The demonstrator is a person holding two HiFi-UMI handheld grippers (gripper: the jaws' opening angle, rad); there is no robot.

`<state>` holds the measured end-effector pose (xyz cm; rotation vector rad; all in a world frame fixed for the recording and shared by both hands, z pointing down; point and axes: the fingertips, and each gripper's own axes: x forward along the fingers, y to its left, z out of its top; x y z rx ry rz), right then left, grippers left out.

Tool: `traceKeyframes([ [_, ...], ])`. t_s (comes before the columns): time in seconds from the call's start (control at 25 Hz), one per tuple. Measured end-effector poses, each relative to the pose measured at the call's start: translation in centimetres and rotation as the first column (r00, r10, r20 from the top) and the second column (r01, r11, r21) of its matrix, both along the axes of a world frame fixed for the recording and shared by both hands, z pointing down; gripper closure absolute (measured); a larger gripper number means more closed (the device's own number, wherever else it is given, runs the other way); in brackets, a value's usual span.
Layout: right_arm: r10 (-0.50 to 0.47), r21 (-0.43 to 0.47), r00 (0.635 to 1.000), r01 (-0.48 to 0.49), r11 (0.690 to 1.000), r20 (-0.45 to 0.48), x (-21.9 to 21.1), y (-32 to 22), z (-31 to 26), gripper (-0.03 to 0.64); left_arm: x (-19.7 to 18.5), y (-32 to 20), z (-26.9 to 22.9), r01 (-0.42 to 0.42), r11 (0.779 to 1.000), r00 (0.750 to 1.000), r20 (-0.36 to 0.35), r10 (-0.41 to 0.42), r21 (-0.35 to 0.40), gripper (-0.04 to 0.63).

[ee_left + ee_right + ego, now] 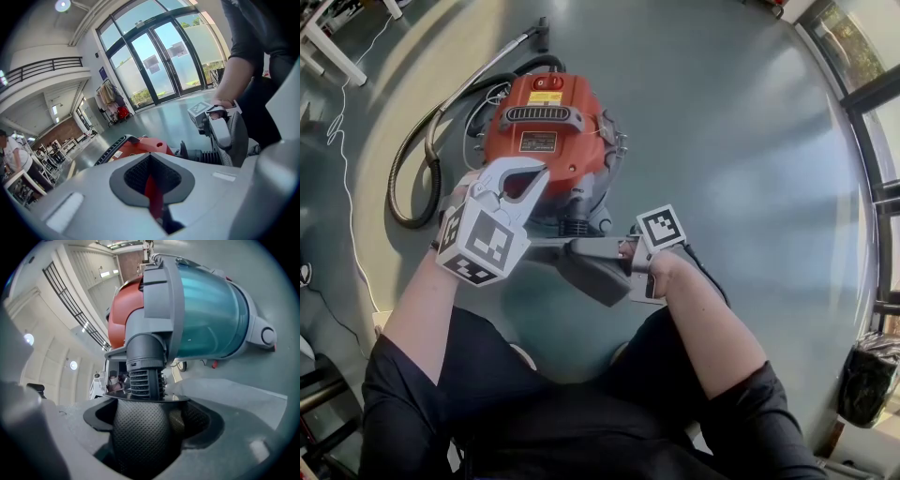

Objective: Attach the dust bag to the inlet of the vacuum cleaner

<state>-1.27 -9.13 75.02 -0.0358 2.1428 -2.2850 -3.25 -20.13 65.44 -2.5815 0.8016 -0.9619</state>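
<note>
Dust bag (136, 441) bulged between the right gripper (151, 414) jaws, which were spread wide and clamped on it. Its black collar was up against the ribbed inlet (146, 376) of the red vacuum cleaner (546, 131) (on grey floor (722, 141)). Left gripper (152, 187) hovered over the vacuum, jaws closed to a slit, holding nothing.

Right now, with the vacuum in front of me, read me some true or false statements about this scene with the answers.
The vacuum cleaner has a red body. True.
The left gripper clamps the hose. False: its jaws are together on nothing; the hose lies on the floor.
The dust bag is between the right gripper's jaws. True.
The vacuum cleaner stands on a table. False: it stands on the floor.
The right gripper points away from the inlet. False: it faces the inlet.
</note>
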Motion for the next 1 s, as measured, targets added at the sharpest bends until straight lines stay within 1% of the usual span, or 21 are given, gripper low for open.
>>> traceKeyframes([
  [0.16, 0.042, -0.031, 0.999, -0.041, 0.999, 0.032, 0.7, -0.1, 0.5, 0.233, 0.0, -0.1, 0.1, 0.0, 1.0, 1.0, 0.002, 0.0, 0.002, 0.584],
  [0.24, 0.034, -0.03, 0.999, -0.033, 0.999, 0.029, 0.4, -0.2, 0.4, 0.233, -0.1, -0.1, 0.0, -0.001, 1.0, 1.0, 0.008, 0.001, 0.003, 0.584],
  [0.36, 0.003, -0.007, 1.0, -0.003, 1.0, 0.022, 0.0, -0.2, 0.4, 0.233, 0.0, 0.0, 0.2, -0.001, 1.0, 1.0, 0.013, 0.001, 0.006, 0.584],
  [0.52, -0.013, 0.028, 1.0, 0.013, 1.0, 0.017, 0.4, 0.0, 0.2, 0.232, 0.1, 0.0, 0.2, -0.001, 1.0, 1.0, 0.017, 0.001, 0.009, 0.584],
  [0.68, -0.041, 0.066, 0.999, 0.041, 0.997, 0.004, 0.7, 0.1, 0.1, 0.199, -0.1, -0.1, 0.2, 0.002, 1.0, 1.0, 0.018, -0.003, 0.006, 0.583],
  [0.84, -0.026, 0.08, 0.999, 0.029, 0.996, -0.037, 1.7, -0.3, 0.7, 0.186, -0.2, 0.0, 0.3, 0.003, 1.0, 1.0, 0.02, -0.003, 0.002, 0.583],
  [1.0, -0.016, 0.081, 0.999, 0.018, 0.997, -0.032, 1.9, -0.5, 0.3, 0.186, -0.2, -0.3, 0.1, 0.007, 1.0, 1.0, 0.018, -0.007, 0.0, 0.583],
])
